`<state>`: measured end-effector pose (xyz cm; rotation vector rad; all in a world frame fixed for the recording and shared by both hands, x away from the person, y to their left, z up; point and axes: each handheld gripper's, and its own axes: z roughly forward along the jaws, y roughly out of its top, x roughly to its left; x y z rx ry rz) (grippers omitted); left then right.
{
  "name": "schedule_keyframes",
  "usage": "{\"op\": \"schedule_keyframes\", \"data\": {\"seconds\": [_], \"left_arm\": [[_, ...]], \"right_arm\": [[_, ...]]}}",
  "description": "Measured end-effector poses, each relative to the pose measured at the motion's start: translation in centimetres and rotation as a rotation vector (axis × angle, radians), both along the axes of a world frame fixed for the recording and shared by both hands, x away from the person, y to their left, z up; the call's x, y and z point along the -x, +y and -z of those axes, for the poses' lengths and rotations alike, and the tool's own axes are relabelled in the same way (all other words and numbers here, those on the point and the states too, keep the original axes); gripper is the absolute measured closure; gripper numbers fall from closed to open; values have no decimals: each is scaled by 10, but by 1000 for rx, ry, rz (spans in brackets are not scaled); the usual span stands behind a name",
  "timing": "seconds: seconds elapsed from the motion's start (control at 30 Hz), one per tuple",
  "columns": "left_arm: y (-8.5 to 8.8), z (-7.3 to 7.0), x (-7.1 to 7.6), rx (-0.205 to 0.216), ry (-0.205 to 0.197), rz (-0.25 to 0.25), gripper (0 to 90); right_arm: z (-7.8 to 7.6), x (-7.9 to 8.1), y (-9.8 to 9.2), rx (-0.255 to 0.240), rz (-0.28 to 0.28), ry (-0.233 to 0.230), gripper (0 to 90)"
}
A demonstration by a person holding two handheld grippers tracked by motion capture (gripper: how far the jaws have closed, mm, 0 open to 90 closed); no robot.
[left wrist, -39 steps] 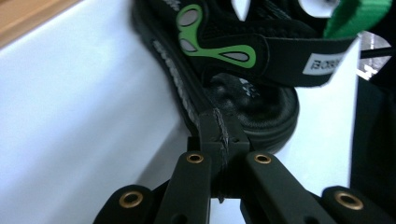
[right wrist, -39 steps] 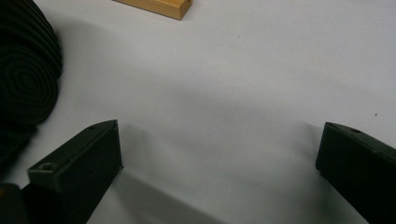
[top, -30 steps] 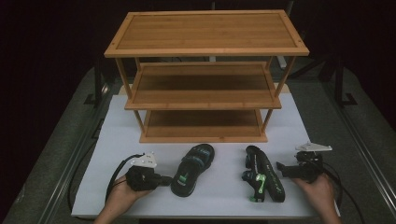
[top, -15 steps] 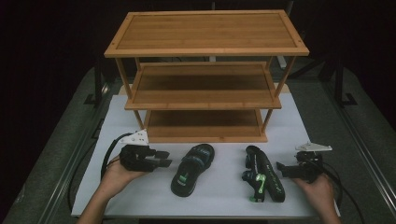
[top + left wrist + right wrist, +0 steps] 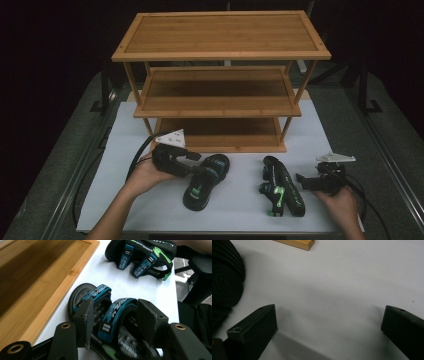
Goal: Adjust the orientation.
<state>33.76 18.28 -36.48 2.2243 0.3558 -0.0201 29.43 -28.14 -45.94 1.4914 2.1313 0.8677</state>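
Sandals on a white table (image 5: 110,150) in front of a three-tier bamboo rack (image 5: 220,80), seen from above. Left sandal (image 5: 205,179) lies upright, sole down, near the table's middle, just in front of the rack's lowest shelf. Right sandal (image 5: 282,186) lies on its side at about 3 o'clock from the first, well apart from it, its sole turned toward the right gripper.

Left gripper (image 5: 200,162), held in the left hand (image 5: 147,175), reaches in from 9 o'clock and sits over the left sandal. Its jaws have just been opening. In the left gripper view they stand partly apart on either side of the sandal's blue strap (image 5: 113,315); the strap lies between the pads (image 5: 85,317), but a gap shows at the right pad, so the sandal is not clamped — whether the left pad brushes the strap is hard to judge at this angle. The same view shows the other sandal at 1 o'clock, and the rack's base board at 10 o'clock.

Right gripper (image 5: 302,180), held in the right hand (image 5: 340,205), rests low at 3 o'clock of the right sandal, just beside it. In the right gripper view its jaws stand wide apart over bare table, holding nothing — the ribbed black sole (image 5: 225,277) appears at 9 o'clock.
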Motion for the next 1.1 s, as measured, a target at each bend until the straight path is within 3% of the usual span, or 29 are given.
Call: {"op": "schedule_keyframes", "data": {"seconds": [0.33, 0.53, 0.67, 0.83, 1.1], "left_arm": [[-24, 19, -6, -31, 51, 69, 494], [-25, 26, -7, -2, 85, 92, 548], [-24, 26, -7, -4, 79, 92, 576], [-21, 25, -6, -11, 58, 87, 679], [-10, 20, -3, -6, 46, 79, 693]], "right_arm": [[0, 0, 0, 0, 0, 0, 0], [0, 0, 0, 0, 0, 0, 0], [0, 0, 0, 0, -1, -1, 0], [0, 0, 0, 0, 0, -1, 0], [0, 0, 0, 0, 0, -1, 0]]}}
